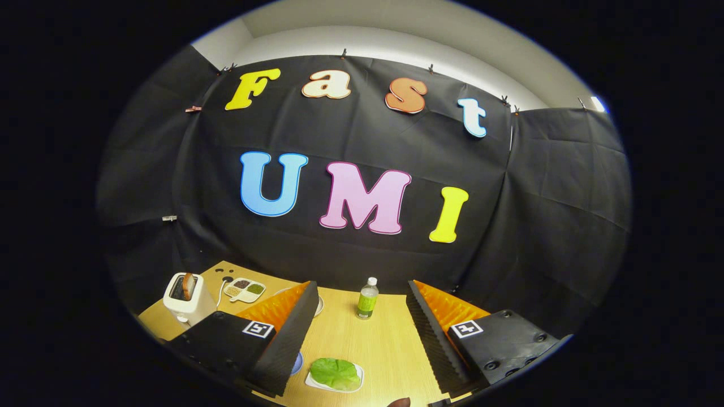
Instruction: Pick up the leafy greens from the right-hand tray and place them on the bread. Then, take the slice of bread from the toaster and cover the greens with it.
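Wooden table (390, 345) lay under our gripper (362, 333), its fingers wide apart and holding nothing, the leafy greens (335, 372) low between them, so we should dip down gently.

No legible text — none anywhere.

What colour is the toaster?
White, seen in the gripper view: the toaster holds a brown bread slice, beyond the open gripper.
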